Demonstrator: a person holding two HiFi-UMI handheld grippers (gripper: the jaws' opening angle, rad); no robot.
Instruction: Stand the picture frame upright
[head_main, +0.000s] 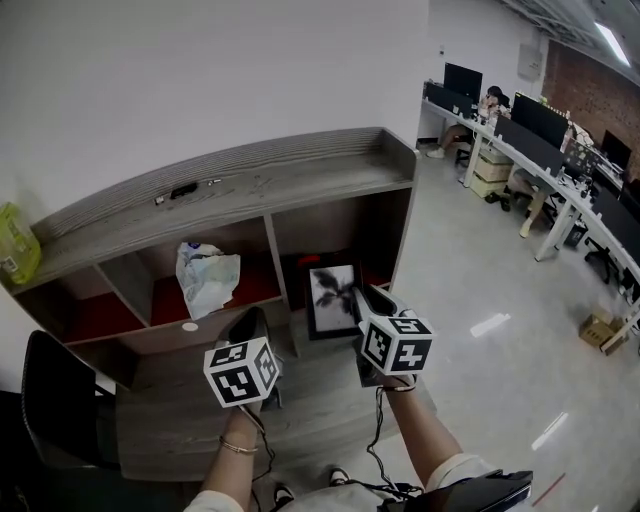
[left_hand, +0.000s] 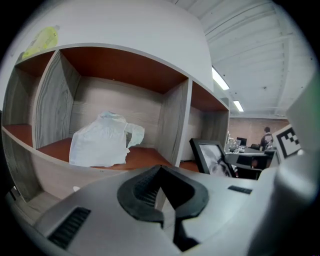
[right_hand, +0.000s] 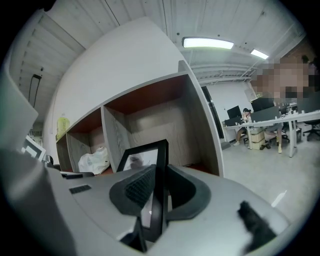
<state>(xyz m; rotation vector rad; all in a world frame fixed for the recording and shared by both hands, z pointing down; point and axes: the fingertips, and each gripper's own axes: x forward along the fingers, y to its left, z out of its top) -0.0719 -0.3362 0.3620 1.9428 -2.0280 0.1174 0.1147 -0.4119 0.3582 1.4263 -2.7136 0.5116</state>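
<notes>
A black picture frame (head_main: 332, 300) with a dark plant print stands nearly upright at the mouth of the shelf unit's right compartment (head_main: 340, 235), its face toward me. My right gripper (head_main: 366, 300) is at the frame's right edge. In the right gripper view the frame (right_hand: 145, 155) has its thin black edge clamped between the pads, with the right gripper (right_hand: 161, 172) shut on it. My left gripper (head_main: 250, 326) hangs to the left of the frame, apart from it. The left gripper (left_hand: 160, 170) has its pads together and holds nothing, and the frame (left_hand: 212, 157) shows off to its right.
A crumpled white plastic bag (head_main: 207, 277) lies in the middle compartment. A yellow-green pack (head_main: 15, 243) sits on the shelf top at far left. A black chair (head_main: 55, 410) stands at lower left. Office desks with monitors (head_main: 540, 140) and seated people fill the right background.
</notes>
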